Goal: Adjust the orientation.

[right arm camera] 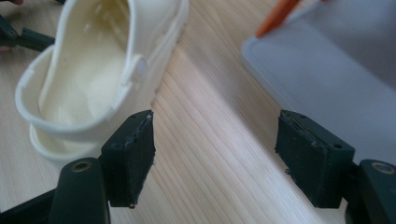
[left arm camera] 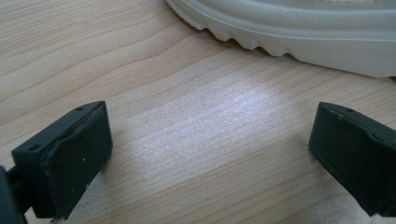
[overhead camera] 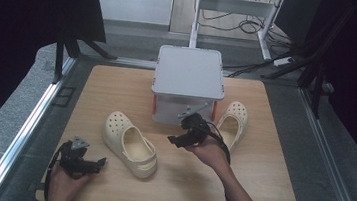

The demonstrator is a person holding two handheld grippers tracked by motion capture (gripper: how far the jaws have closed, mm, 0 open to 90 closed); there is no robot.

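Your right gripper [right arm camera: 215, 158] has its jaws spread over bare tabletop [right arm camera: 210, 140], nothing between them, with the cream clog [right arm camera: 88, 70] just beside one jaw and the grey lidded bin [right arm camera: 327, 79] beside the other. Your left gripper [left arm camera: 210, 154] is spread too, that clog's ridged sole [left arm camera: 299, 37] just ahead. From above, a second clog [overhead camera: 233, 120] lies past the bin.

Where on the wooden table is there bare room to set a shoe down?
Free: the wooden table right of the right gripper, and its far-left corner beside the grey lidded box. Crowded: the middle, between the two cream foam clogs.
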